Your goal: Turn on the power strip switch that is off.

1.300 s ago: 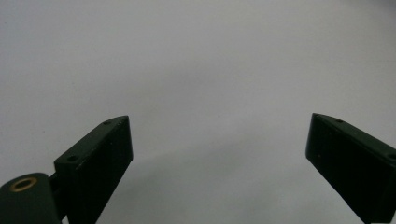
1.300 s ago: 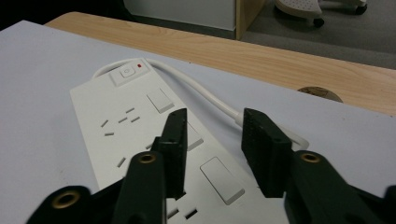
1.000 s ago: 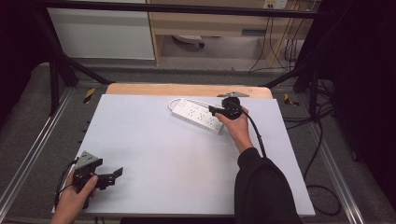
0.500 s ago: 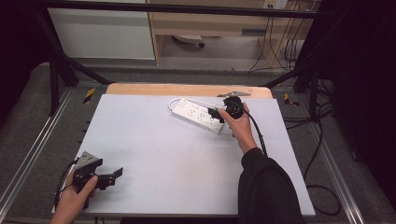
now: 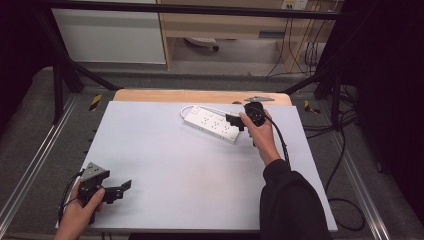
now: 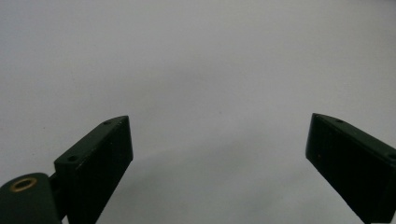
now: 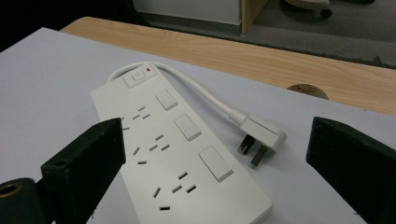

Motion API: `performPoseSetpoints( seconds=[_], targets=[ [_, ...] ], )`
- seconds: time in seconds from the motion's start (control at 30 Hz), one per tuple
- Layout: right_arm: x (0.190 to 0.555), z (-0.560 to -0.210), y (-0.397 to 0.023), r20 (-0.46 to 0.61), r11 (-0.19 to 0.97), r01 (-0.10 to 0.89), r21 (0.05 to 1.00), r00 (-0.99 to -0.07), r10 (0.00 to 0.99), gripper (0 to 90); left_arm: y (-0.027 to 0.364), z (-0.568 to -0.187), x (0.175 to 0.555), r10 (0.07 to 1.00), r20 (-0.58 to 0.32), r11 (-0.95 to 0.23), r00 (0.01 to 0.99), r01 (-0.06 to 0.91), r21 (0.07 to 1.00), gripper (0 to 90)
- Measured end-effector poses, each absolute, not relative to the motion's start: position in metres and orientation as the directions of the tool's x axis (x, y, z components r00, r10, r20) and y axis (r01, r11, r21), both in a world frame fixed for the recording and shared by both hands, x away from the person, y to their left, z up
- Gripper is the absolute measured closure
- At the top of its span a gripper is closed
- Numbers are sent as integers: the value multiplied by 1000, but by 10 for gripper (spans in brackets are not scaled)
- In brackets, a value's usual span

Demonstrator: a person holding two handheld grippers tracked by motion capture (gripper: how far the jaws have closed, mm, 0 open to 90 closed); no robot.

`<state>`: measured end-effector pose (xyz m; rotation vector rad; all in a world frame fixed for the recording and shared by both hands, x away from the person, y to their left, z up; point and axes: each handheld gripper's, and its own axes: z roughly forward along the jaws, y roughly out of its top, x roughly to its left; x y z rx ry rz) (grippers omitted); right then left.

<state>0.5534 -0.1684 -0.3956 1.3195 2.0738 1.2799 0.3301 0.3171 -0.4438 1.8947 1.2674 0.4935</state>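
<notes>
A white power strip (image 5: 212, 123) (image 7: 177, 154) lies at the back middle of the white table (image 5: 190, 170), with several sockets and switches. Its short white cable curls round to a white plug (image 7: 259, 135) lying flat beside it. My right gripper (image 5: 233, 121) (image 7: 224, 172) is open and hovers just over the strip's right end, jaws either side of it and touching nothing. My left gripper (image 5: 119, 190) (image 6: 219, 163) is open near the table's front left corner, low over bare table with nothing between its jaws.
A wooden board (image 5: 200, 96) edges the table's far side, with a round hole (image 7: 307, 90) in it. Metal frame rails (image 5: 35, 165) run along both sides. Black cables (image 5: 345, 165) trail on the floor at the right.
The right gripper has shifted slightly toward the front left along the power strip. The left gripper has stayed put.
</notes>
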Motion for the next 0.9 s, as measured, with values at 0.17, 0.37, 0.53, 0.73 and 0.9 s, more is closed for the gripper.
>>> performPoseSetpoints(
  seconds=[0.17, 0.37, 0.53, 0.73, 0.9],
  targets=[
    [549, -390, -173, 161, 146, 516, 844, -503, 849, 47, 317, -444, 330, 900, -102, -192, 425, 593, 782, 73],
    [542, -384, -178, 159, 139, 500, 855, -508, 847, 47, 318, -444, 330, 901, -101, -190, 422, 594, 782, 73],
    [535, -381, -186, 165, 132, 499, 856, -507, 846, 45, 317, -444, 330, 901, -102, -190, 423, 593, 782, 73],
    [525, -376, -196, 166, 123, 490, 863, -505, 847, 46, 317, -444, 329, 900, -102, -189, 423, 592, 784, 73],
    [512, -372, -204, 162, 117, 472, 874, -511, 844, 44, 317, -444, 329, 900, -98, -192, 425, 590, 785, 73]
  ],
)
